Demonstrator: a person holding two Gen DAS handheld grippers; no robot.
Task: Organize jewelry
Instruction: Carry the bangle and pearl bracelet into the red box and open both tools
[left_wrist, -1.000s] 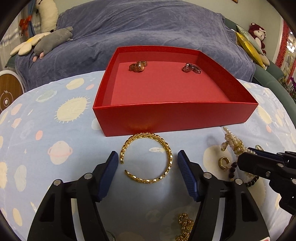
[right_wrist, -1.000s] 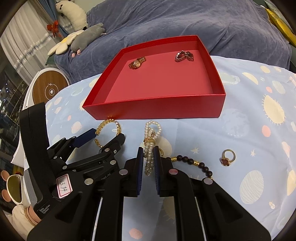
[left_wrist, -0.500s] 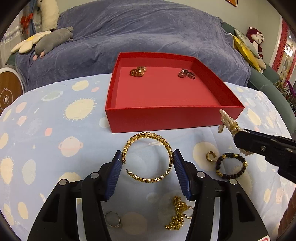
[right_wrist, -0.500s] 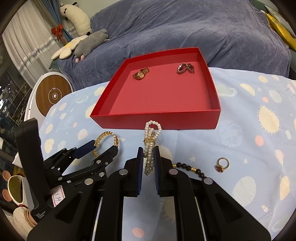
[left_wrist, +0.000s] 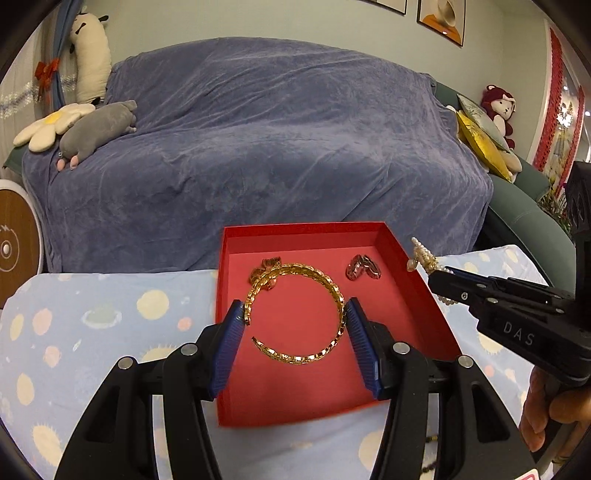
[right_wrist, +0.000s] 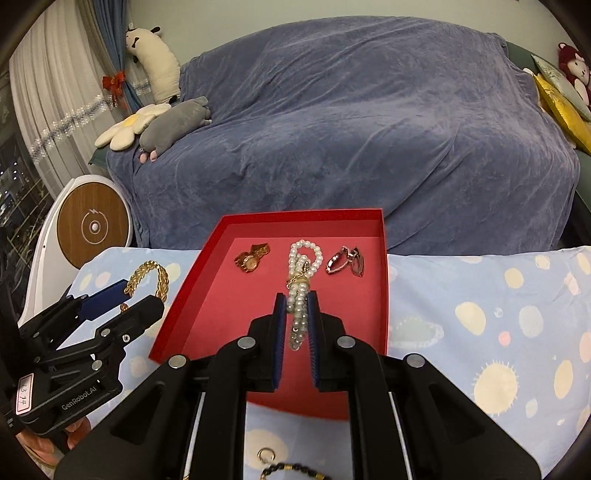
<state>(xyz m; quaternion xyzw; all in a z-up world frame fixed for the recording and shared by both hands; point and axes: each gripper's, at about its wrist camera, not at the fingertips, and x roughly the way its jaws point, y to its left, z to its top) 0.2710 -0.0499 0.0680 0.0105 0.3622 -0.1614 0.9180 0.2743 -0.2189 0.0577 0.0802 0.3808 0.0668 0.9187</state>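
Jaws clamped: your left gripper (left_wrist: 295, 317) grasps the stiff open gold chain-link bangle (left_wrist: 297, 314) across its width, your right gripper (right_wrist: 297, 314) pinches the limp white pearl strand (right_wrist: 301, 284), both above the shallow red cardboard tray (right_wrist: 384, 295); expect swing.

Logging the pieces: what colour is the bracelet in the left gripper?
Gold: the open chain-link bracelet in the left gripper, clearest in the left wrist view.

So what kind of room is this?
Most likely a home living room: a sofa under a blue throw, plush toys along it, and framed pictures on the wall.
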